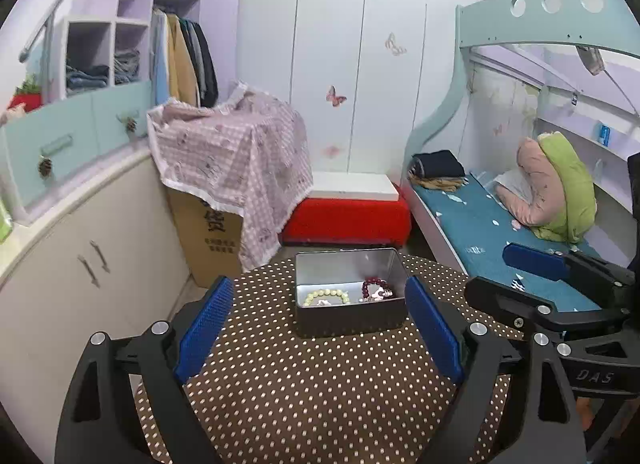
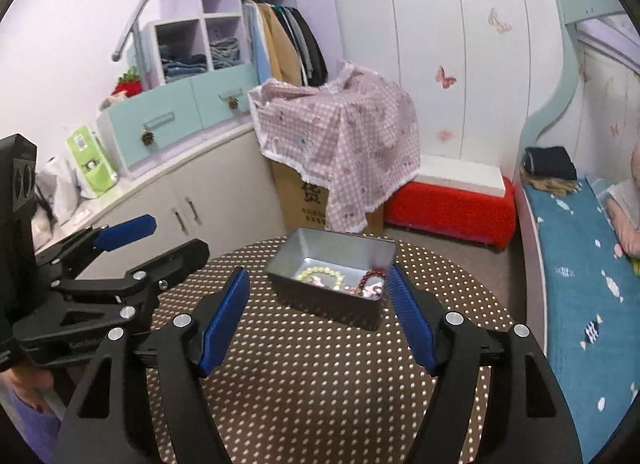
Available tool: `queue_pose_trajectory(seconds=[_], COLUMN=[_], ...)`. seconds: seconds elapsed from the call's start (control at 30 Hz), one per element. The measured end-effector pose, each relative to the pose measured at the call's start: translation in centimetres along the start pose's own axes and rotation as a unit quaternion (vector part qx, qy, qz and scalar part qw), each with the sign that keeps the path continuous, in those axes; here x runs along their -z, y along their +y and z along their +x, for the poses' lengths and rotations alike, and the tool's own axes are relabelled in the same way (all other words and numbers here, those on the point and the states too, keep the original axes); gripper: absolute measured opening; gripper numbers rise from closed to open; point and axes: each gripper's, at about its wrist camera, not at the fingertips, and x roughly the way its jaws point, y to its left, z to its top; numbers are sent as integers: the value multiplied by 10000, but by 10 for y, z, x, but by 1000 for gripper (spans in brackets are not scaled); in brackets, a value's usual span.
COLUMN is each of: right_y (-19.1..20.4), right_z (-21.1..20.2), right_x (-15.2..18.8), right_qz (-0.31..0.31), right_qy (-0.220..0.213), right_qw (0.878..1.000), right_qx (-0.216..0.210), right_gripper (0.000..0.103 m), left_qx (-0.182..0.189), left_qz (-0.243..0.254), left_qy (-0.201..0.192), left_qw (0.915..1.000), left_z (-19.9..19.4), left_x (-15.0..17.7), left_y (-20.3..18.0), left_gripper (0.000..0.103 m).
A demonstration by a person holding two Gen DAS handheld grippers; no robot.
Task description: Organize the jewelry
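A metal tin [image 1: 347, 292] is seen at 12 o'clock on the polka-dot table [image 1: 320, 384], just ahead of both grippers. The left gripper [image 1: 318, 326] and the right gripper [image 2: 318, 318] are held released, jaws spread wide, nothing grasped. Inside the tin, 2 bracelets are counted: 1 pale green bracelet [image 1: 326, 297] at 9 o'clock and 1 dark red bracelet [image 1: 376, 287] at 3 o'clock, with some small pinkish pieces that cannot be counted. No jewelry is seen loose on the table, so the sorting is judged nearly complete. Any further approach is best made slowly from above, so the tin is not nudged.
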Motion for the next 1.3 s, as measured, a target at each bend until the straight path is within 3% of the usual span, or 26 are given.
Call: queue_pose_trajectory(seconds=[0.37,0.7,1.0,1.3], right_y=[34,58,62,62], right_z=[-101,-180,-208,-212], right_x=[7,9,7,6], right_qz=[-263,-469,-399,-375], right_qy=[-635,-1430,-1758,-1790], right_qw=[9965,9837,9779,9778], right_qx=[481,987,1055,1021], right_gripper=[76,83,85,85], left_qx=[-267,-390,-405,-505], left_qz=[94,79,91,203], left_qy=[-687,-1399,-1711,-1798], left_qw=[9972,9894,9844,9822], left_z=[-86,-151,-175,-181], left_x=[4,3,4,5], left_y=[-23,-42,-52,-56], left_gripper=[85,85,85,85])
